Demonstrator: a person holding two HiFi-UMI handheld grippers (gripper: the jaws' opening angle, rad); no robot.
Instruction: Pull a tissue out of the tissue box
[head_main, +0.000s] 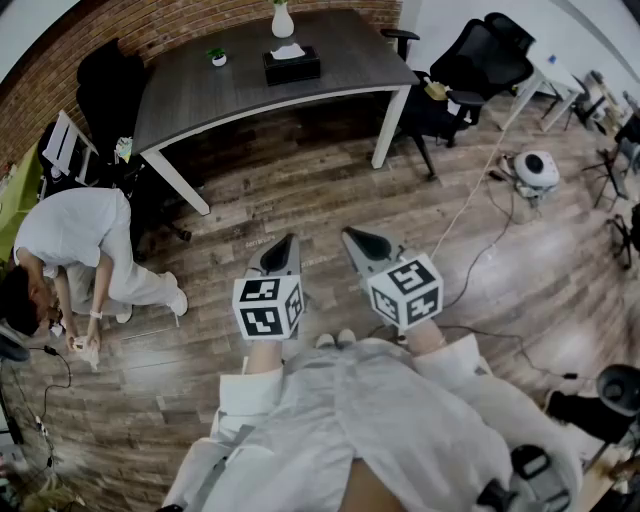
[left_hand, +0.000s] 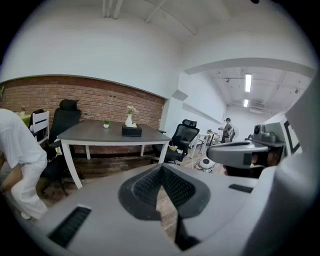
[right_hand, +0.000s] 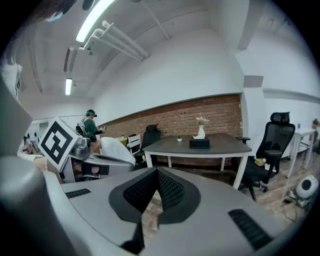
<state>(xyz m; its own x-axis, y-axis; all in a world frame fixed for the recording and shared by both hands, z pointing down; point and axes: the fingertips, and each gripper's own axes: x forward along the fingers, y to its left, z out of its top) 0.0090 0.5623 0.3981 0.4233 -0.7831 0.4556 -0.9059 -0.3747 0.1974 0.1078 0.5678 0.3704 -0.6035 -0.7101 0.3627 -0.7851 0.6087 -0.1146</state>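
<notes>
Grey left gripper (head_main: 289, 241), right gripper (head_main: 351, 236): closed

Left gripper (left_hand: 162, 166) in foreground, jaws pressed together, nothing between. Well beyond: grey table (left_hand: 85, 133) in front of brick wall (left_hand: 95, 97). On tabletop, black tissue box (left_hand: 131, 131), white vase (left_hand: 129, 120) just behind, small potted plant (left_hand: 106, 124) further left. Black office chair (left_hand: 181, 139) right of table. Person in white (left_hand: 17, 150) bent over at left edge. Right gripper (left_hand: 212, 150) at right, seen side-on.
</notes>
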